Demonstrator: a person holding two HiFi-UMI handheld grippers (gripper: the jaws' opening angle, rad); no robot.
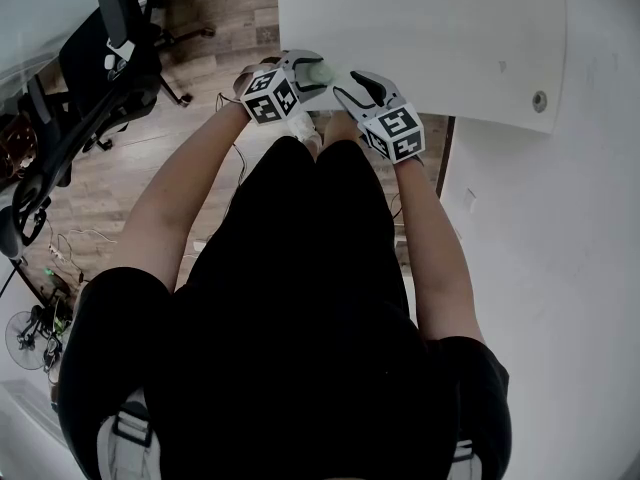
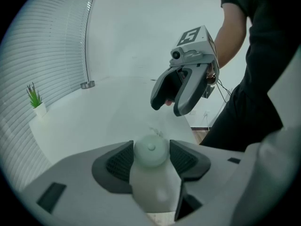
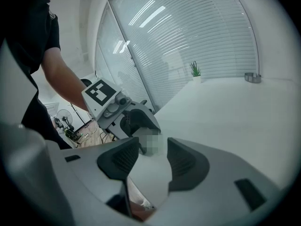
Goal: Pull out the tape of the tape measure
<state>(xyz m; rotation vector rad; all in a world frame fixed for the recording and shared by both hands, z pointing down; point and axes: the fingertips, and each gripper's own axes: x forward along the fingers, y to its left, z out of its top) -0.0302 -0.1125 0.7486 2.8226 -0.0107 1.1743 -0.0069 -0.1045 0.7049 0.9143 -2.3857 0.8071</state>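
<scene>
The tape measure, a small round pale green case, sits between the dark pads of my left gripper, which is shut on it. In the head view the left gripper holds the tape measure over the near edge of the white table. My right gripper hangs close beside it on the right. From the left gripper view the right gripper points down toward the case, a short way off. In its own view the right gripper is open with nothing between its pads. No pulled-out tape is visible.
The person in black stands tight against the table edge. A small potted plant and a round metal fitting stand far back by the window blinds. A black office chair stands on the wooden floor at left.
</scene>
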